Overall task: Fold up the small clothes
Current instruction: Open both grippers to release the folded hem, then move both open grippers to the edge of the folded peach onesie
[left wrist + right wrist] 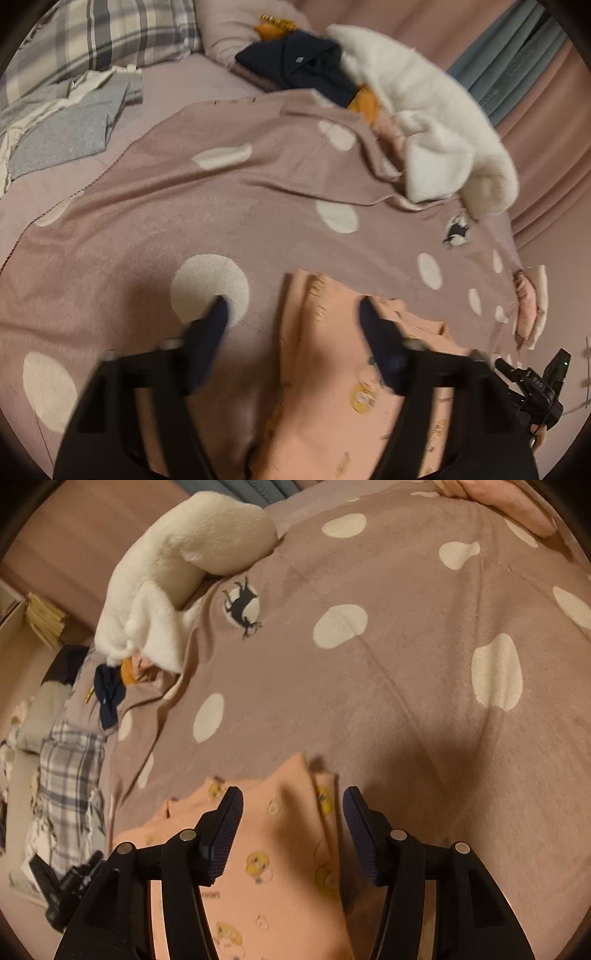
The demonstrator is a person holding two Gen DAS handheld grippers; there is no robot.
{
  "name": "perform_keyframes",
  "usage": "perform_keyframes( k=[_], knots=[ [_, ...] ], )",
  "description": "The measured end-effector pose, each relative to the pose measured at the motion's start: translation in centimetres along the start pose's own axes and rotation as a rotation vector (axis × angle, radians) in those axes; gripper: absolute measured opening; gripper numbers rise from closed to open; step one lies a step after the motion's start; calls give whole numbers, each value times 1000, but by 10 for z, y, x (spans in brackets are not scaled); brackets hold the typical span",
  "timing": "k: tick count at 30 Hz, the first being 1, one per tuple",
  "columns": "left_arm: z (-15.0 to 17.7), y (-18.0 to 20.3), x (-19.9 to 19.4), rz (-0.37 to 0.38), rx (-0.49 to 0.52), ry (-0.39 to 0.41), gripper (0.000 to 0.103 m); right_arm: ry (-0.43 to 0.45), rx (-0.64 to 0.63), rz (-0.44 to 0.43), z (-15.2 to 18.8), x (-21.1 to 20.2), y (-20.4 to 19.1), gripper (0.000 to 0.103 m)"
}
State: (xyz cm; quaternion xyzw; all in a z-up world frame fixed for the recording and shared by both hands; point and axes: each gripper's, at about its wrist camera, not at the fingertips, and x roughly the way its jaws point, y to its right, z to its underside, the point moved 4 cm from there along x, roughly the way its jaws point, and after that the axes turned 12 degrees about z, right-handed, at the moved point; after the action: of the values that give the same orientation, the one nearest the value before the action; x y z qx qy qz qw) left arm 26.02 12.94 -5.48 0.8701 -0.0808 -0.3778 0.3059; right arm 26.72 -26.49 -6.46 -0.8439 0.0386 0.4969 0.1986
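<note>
A small peach garment (325,369) printed with yellow cartoon figures lies folded on a mauve blanket (221,206) with white dots. My left gripper (293,306) is open above the garment's left edge, one finger over the blanket and one over the cloth. In the right wrist view the same peach garment (280,849) lies under my right gripper (293,801), which is open and holds nothing. The dotted blanket (406,664) spreads beyond it. The right gripper's body (535,384) shows at the left view's right edge.
A white plush toy (432,110) lies at the blanket's far edge, beside a dark navy garment (303,62). Folded grey clothes (74,125) and a plaid pillow (110,33) lie far left. Pink curtains (546,129) hang to the right. The plush also shows in the right view (177,576).
</note>
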Motion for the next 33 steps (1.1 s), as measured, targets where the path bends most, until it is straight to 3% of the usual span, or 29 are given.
perform_keyframes(
  k=[3,6,10,12,16,22,27,33],
  knots=[
    [8,12,-17,-9,44,17,82,12,-46,26,2,-7,-8,57],
    [19,21,-26,-30,68,-12,88,7,-86,10,14,-23,-16,68],
    [38,32,-42,11,127,-36,101,31,-106,21,25,-39,-20,77],
    [51,40,-52,43,175,-56,102,34,-112,10,32,-46,-21,83],
    [74,54,-68,37,272,-70,102,46,-156,3,50,-59,-26,88],
    [102,67,-89,134,287,-122,102,68,-207,32,73,-77,-27,91],
    [119,75,-102,104,322,-119,102,75,-209,25,90,-89,-20,92],
    [136,74,-108,219,227,-162,102,52,-161,-58,116,-97,-7,94]
  ],
)
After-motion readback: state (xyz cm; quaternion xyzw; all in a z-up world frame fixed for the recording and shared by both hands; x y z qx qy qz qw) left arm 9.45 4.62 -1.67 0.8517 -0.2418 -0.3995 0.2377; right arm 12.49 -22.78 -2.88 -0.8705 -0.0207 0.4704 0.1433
